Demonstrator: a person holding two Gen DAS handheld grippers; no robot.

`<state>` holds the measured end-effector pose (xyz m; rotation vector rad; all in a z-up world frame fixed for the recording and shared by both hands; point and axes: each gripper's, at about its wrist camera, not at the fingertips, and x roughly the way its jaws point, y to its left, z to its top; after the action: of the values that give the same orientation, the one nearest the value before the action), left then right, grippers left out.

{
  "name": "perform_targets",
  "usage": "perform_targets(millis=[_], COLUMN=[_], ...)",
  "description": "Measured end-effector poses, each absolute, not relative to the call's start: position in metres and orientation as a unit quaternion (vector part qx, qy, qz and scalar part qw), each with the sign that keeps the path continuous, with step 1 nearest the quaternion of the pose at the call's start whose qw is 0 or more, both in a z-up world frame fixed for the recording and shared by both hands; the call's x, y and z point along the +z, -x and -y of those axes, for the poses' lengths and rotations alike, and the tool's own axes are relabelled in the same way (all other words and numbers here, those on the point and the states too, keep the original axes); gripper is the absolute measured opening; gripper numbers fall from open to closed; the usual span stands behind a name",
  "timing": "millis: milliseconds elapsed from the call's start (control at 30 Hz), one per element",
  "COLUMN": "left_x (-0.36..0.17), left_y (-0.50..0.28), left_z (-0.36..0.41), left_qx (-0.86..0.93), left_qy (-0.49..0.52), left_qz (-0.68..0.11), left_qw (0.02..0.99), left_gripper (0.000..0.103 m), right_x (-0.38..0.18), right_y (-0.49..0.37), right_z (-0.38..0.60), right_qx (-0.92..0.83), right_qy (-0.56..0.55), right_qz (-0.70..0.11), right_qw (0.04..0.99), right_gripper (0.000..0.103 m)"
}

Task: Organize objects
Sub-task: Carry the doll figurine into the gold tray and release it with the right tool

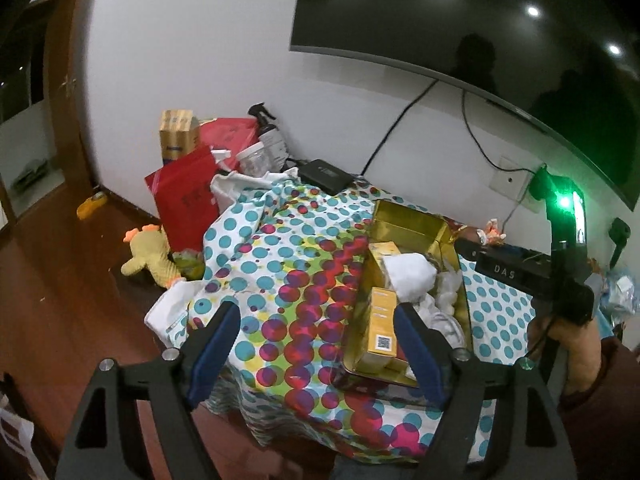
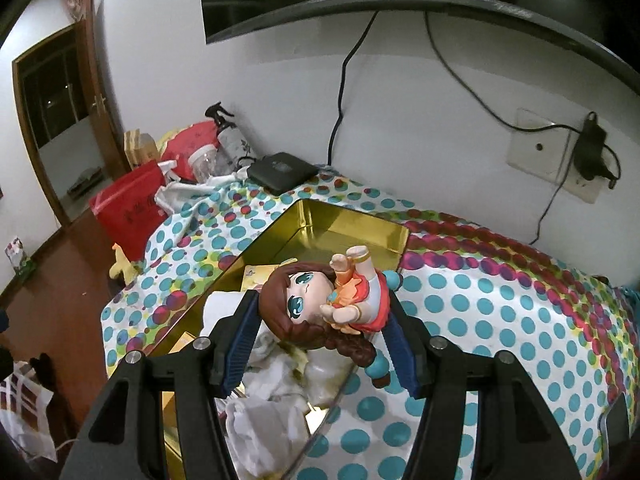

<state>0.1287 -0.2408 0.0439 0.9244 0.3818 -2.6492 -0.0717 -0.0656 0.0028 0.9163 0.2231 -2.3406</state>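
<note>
An open gold tin (image 2: 352, 216) lies on the dotted cloth (image 2: 500, 320). It holds crumpled white cloth (image 2: 272, 364) and yellow boxes (image 1: 382, 320). My right gripper (image 2: 320, 300) is shut on a small doll (image 2: 304, 300) with brown hair and a red dress. The doll hangs sideways above the tin's near half. In the left wrist view my left gripper (image 1: 316, 316) stands wide open over the cloth beside the tin (image 1: 408, 224). Nothing is between its blue pads. Its right finger (image 1: 416, 344) overlaps the tin's near left corner.
A black box (image 1: 324, 176) with cables sits by the wall under a wall-mounted screen. Red bags (image 1: 184, 200), a spray bottle (image 1: 268, 136) and a jar crowd the table's far left end. A yellow plush duck (image 1: 148, 260) lies on the wooden floor. A wall socket (image 2: 556, 160) holds a plug.
</note>
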Motion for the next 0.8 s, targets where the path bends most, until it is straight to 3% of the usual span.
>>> perform_targets(millis=[800], left_x=[0.036], left_y=[-0.094], left_z=[0.217], left_qx=[-0.916], left_qy=[-0.362], left_qz=[-0.067], left_qw=[0.157], left_gripper=[0.081], right_x=[-0.019], right_y=[0.096], right_z=[0.105], right_qx=[-0.874], right_qy=[-0.379], right_qz=[-0.127], right_qw=[0.277], right_gripper=[0.057])
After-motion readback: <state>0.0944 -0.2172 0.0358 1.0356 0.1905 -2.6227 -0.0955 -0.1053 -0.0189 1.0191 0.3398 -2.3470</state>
